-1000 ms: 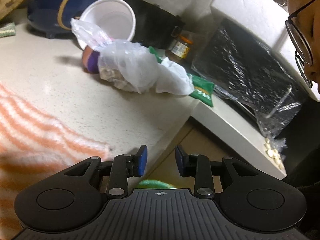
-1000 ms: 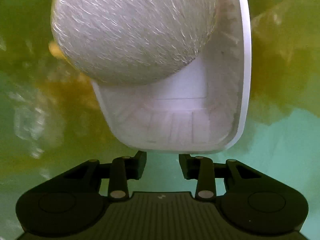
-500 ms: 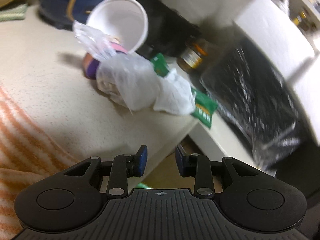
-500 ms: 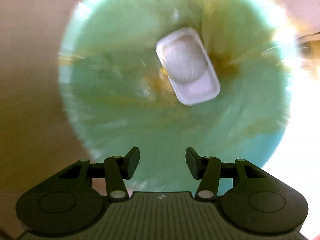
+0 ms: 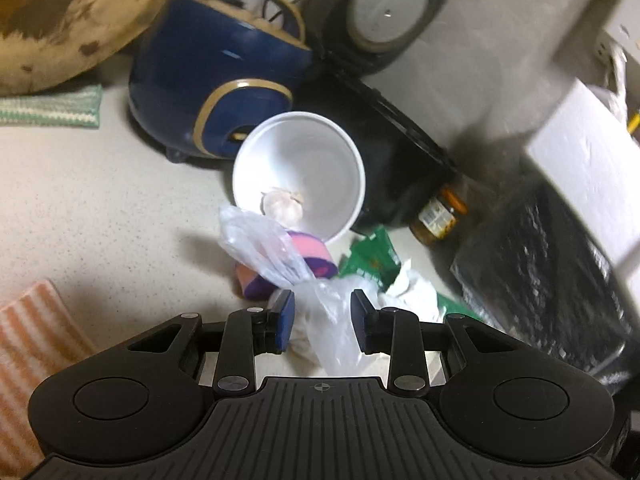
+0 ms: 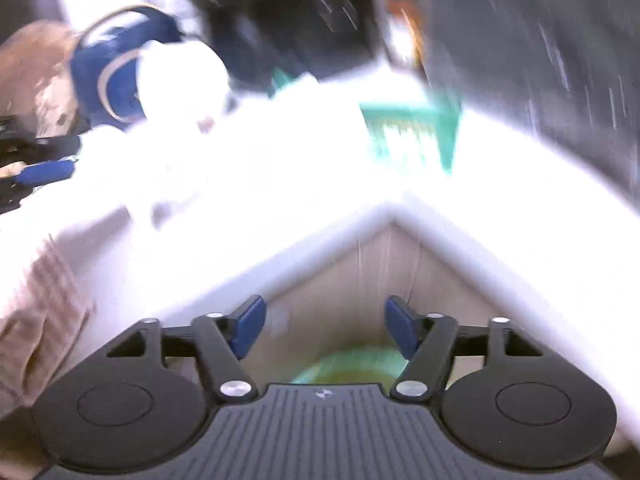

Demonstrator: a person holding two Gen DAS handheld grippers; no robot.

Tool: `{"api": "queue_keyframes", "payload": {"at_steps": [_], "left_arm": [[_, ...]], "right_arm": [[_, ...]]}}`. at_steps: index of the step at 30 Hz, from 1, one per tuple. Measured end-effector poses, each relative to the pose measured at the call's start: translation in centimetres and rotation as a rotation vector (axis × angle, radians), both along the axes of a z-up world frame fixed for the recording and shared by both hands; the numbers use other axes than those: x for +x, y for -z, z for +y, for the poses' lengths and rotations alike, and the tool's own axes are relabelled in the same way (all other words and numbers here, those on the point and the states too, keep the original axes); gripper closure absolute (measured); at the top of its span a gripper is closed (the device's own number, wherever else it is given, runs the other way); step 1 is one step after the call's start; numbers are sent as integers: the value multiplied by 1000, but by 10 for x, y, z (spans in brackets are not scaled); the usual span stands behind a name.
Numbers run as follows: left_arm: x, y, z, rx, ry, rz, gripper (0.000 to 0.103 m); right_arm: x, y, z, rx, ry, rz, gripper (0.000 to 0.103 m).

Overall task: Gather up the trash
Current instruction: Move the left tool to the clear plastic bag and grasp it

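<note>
Left hand-held gripper point(image 5: 322, 326), jaws apart, straddles the clear plastic bag point(image 5: 328, 320) at lower centre, probably lined up to pinch it. Right hand-held gripper point(image 6: 325, 330) empty, jaws just widened, over the worktop point(image 6: 280, 200) corner.

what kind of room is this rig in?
Most likely a home kitchen. A speckled countertop carries a blue cooker-like appliance, a jar with an orange lid and a white bowl holding a garlic bulb, with plastic-bag trash piled in front.
</note>
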State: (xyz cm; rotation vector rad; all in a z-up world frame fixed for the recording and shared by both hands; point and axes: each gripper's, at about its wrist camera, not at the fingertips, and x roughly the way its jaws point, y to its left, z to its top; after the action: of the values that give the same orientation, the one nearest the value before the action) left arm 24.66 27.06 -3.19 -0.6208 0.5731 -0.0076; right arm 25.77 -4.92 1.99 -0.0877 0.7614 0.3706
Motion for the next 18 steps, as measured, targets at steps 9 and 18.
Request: {"api": "queue_keyframes", "payload": {"at_steps": [9, 18], "left_arm": [[-4, 13, 40, -131, -90, -77, 69], [-10, 5, 22, -64, -5, -62, 68]], "right_arm": [[36, -21, 114, 101, -207, -50, 31], [61, 51, 158, 115, -337, 111, 71]]}}
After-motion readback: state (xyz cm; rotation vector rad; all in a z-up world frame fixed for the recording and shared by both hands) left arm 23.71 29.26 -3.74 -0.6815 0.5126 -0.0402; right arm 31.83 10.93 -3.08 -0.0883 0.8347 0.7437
